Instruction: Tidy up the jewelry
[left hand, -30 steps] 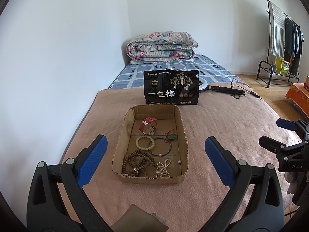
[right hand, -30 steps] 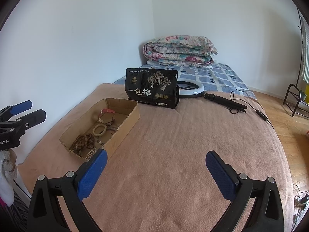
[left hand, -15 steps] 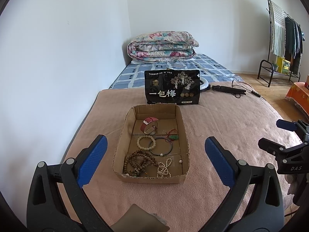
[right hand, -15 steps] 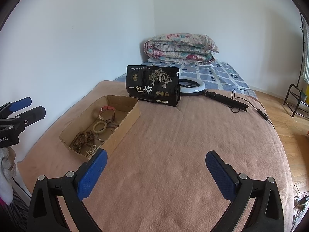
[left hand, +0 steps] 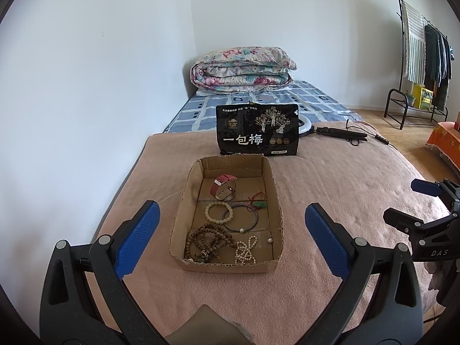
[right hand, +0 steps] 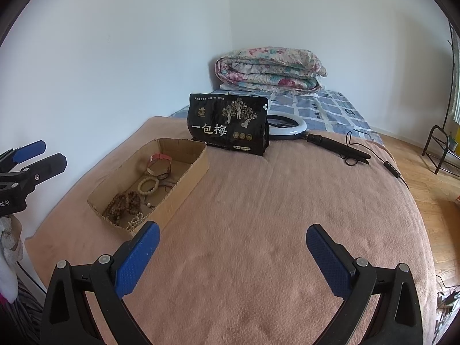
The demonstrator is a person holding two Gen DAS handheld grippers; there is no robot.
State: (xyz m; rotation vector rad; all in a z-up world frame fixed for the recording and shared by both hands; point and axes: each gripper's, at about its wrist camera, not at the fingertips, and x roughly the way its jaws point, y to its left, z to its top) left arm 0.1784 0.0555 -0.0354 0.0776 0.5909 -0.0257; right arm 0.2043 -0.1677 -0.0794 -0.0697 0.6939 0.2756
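A shallow cardboard tray [left hand: 276, 201] [right hand: 189, 178] lies on the pink blanket. In it are a red-strap watch [left hand: 222, 188], a cream bead bracelet [left hand: 219, 212], a thin dark bangle [left hand: 241, 222], a green pendant on red cord [left hand: 259, 203], brown wooden beads [left hand: 208, 241] and a white pearl string [left hand: 245, 249]. My left gripper [left hand: 232, 240] is open and empty, held just in front of the tray. My right gripper [right hand: 232, 254] is open and empty, over bare blanket right of the tray.
A black snack bag [left hand: 257, 133] stands upright behind the tray. A ring light with handle and cable [right hand: 322, 138] lies behind it. A folded floral quilt [left hand: 243, 67] sits at the bed's far end. A wall runs along the left; a clothes rack [left hand: 419, 66] stands far right.
Both grippers drifted slightly; the tray and bag sit a little lower and nearer in both views. Nothing was taken hold of.
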